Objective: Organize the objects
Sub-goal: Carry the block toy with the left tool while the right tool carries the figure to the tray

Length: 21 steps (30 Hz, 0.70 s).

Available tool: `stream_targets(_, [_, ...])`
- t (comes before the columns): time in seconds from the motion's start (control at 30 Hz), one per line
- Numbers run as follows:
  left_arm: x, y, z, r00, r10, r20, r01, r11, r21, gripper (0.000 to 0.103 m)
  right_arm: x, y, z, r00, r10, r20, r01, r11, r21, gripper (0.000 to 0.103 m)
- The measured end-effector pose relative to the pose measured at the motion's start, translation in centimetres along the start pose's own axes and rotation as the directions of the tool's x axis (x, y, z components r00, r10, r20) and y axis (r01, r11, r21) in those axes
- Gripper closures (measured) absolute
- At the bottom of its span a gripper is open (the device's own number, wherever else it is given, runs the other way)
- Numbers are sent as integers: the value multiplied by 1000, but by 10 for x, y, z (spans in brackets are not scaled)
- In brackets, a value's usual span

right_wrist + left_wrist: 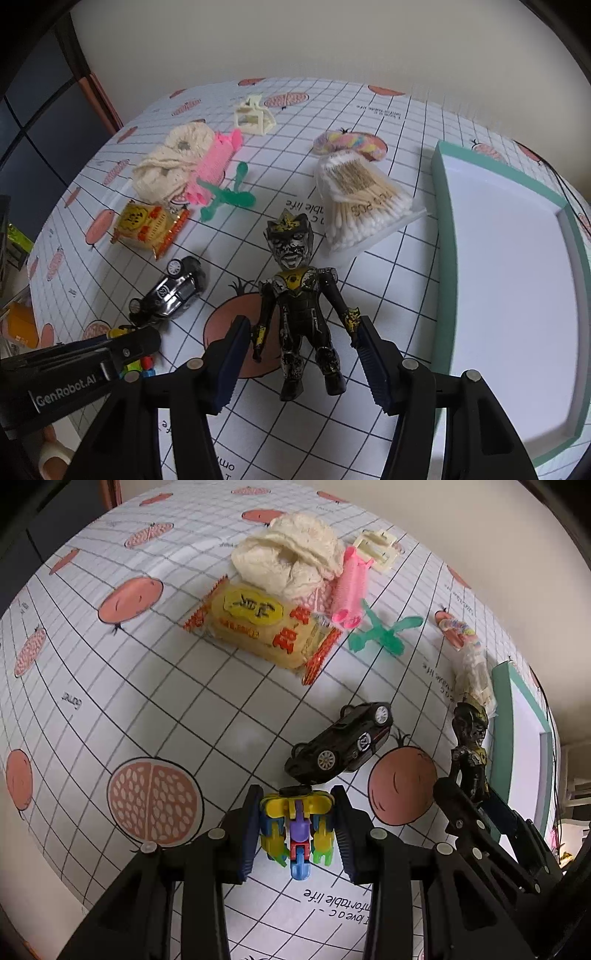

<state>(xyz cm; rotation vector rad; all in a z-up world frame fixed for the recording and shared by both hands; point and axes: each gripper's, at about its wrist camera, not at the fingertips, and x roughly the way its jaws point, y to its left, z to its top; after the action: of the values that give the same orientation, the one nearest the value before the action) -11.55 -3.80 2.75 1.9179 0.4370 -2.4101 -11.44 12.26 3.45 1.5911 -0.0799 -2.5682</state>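
On the grid-patterned tabletop (399, 280), the left gripper (297, 827) straddles a multicoloured toy robot (295, 827), its pads just beside the toy; whether they press it cannot be told. The right gripper (303, 365) stands spread around a black-and-yellow figure (299, 314) (lying on its back), fingers clear of it. A black toy car (341, 746) lies tipped between them. A teal-rimmed tray (441, 229) sits at the right edge.
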Motion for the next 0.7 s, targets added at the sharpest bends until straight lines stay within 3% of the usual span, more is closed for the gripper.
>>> stream_targets(0.4, [-23, -5, -3, 995, -53, 83, 53, 999, 9, 65, -23, -5, -7, 999, -1, 35, 1, 1000, -5, 42])
stream_targets(0.7, [-37, -25, -9, 984, -109, 142, 103, 993, 50, 65, -41, -33, -7, 997, 7, 79, -12, 998, 54, 42])
